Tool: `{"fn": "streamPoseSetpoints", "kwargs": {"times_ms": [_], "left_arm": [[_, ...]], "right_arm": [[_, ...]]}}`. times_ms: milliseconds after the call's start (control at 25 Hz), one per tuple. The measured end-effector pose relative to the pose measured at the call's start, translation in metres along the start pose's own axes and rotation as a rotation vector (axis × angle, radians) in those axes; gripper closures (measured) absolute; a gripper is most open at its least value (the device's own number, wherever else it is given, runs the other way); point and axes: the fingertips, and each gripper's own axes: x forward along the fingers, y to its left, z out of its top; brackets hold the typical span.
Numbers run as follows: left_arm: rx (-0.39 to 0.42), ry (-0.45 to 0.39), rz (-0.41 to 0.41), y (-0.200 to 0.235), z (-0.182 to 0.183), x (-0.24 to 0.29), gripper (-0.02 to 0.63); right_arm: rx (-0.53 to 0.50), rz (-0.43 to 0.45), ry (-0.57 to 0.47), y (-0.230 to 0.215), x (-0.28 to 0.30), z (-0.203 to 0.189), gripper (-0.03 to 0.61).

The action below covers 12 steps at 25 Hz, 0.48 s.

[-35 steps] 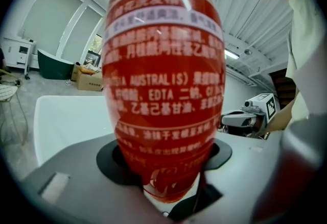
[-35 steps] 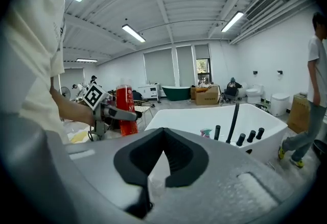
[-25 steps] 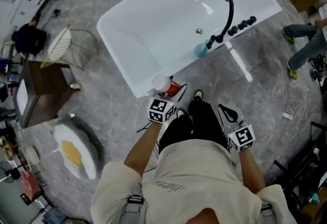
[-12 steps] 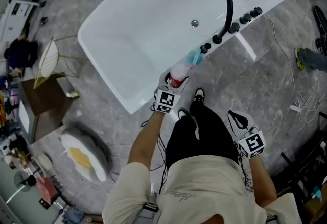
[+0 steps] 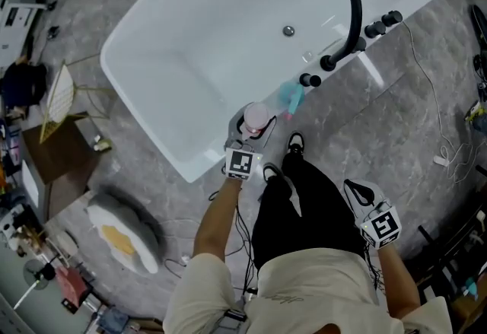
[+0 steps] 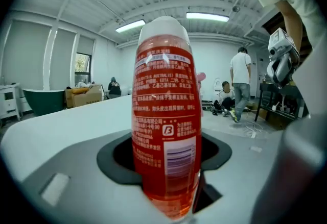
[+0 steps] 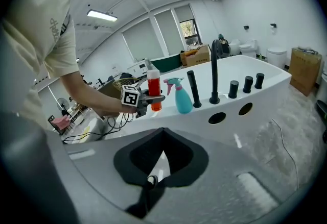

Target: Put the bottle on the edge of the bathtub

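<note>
Your left gripper point(image 5: 247, 133) has the bottle point(image 6: 166, 116) pinched between its two fingers, and the left gripper view shows the red body with its white cap filling the round hollow between the pads. The bottle stands upright in that grip. It is at the near rim of the bathtub point(image 5: 228, 28), right in front of your feet. From the right gripper view its base sits level with the rim, but you can't tell from here whether it actually touches the white surface.

Just beside it on the same rim stands a teal spray bottle point(image 5: 291, 95), close to the red one but apart from it. Further along the rim the tall black faucet point(image 5: 351, 17) curves over the tub, and a row of black knobs point(image 7: 247, 84) runs on past it.

Your right gripper point(image 5: 361, 192) hangs down at your right side, well apart from the tub, over the grey floor. Its fingers are pressed together with nothing between them, only a thin sliver of floor showing through the hollow of the pads. It points across toward the tub, so its view takes in your left arm, the bottle and the spray bottle together.
</note>
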Motion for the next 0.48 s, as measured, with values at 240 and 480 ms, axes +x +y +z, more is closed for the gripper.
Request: {"fn": "streamPoseSetpoints", "kwargs": {"times_ms": [240,480], "left_arm": [[-0.091,-0.192,0.052,0.009,0.009,0.015,0.311],[0.005,-0.22,0.062,0.002,0.002,0.032,0.311]], "right_arm": [[-0.01,0.005,0.081,-0.003,0.02,-0.03,0.578],[-0.019,0.001,0.097,0.003,0.018,-0.036,0.578]]}}
